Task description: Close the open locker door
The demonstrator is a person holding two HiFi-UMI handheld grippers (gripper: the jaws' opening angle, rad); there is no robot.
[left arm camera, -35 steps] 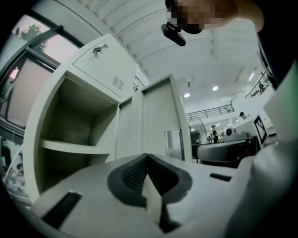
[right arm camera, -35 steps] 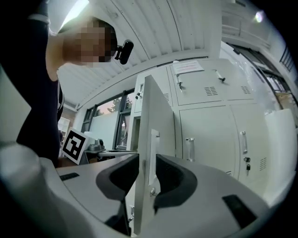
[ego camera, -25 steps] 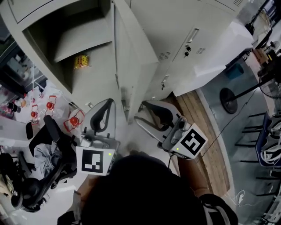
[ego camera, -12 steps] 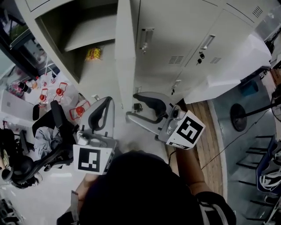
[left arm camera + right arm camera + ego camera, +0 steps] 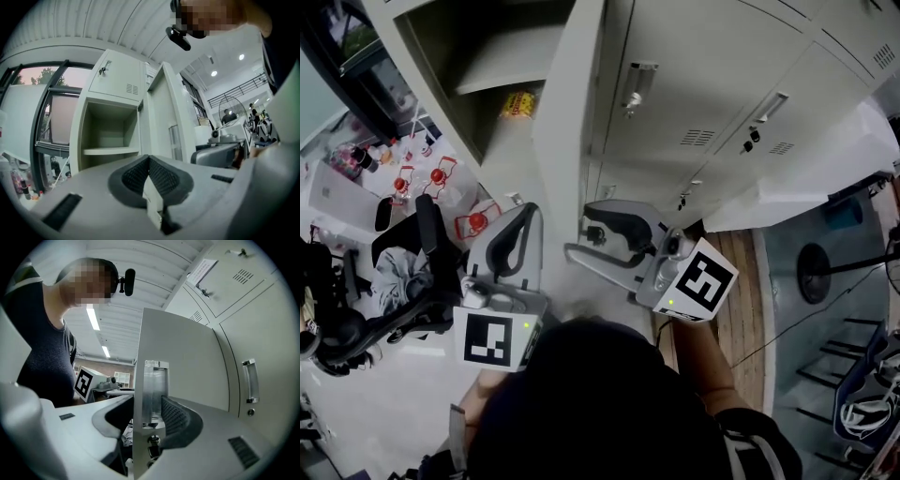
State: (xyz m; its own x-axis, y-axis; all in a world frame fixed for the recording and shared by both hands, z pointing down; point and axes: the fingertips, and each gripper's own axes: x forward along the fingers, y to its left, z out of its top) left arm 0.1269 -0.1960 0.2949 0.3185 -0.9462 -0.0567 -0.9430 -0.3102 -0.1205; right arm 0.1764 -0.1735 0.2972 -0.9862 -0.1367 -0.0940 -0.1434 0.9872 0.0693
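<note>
The open locker door (image 5: 567, 122) stands edge-on to me, beside the open compartment (image 5: 478, 103) with its shelf. My right gripper (image 5: 577, 232) is open and straddles the door's free edge. In the right gripper view the door (image 5: 187, 366) and its metal handle (image 5: 152, 394) sit between the jaws of that gripper (image 5: 147, 416). The right pad lies close against the handle. My left gripper (image 5: 528, 214) is shut, holds nothing, and points at the compartment left of the door. Its view shows the pads of the left gripper (image 5: 149, 161) meeting, with the door (image 5: 171, 126) beyond them.
A yellow packet (image 5: 520, 103) lies inside the open compartment. Closed lockers (image 5: 712, 112) line the right. A black office chair (image 5: 403, 300) and red-printed bags (image 5: 441, 183) are at the left. A wooden floor strip (image 5: 741, 309) and a round stand base (image 5: 820, 262) are on the right.
My right gripper has moved left to the door and its jaws have widened round the door edge and handle. The left gripper has stayed shut in about the same place.
</note>
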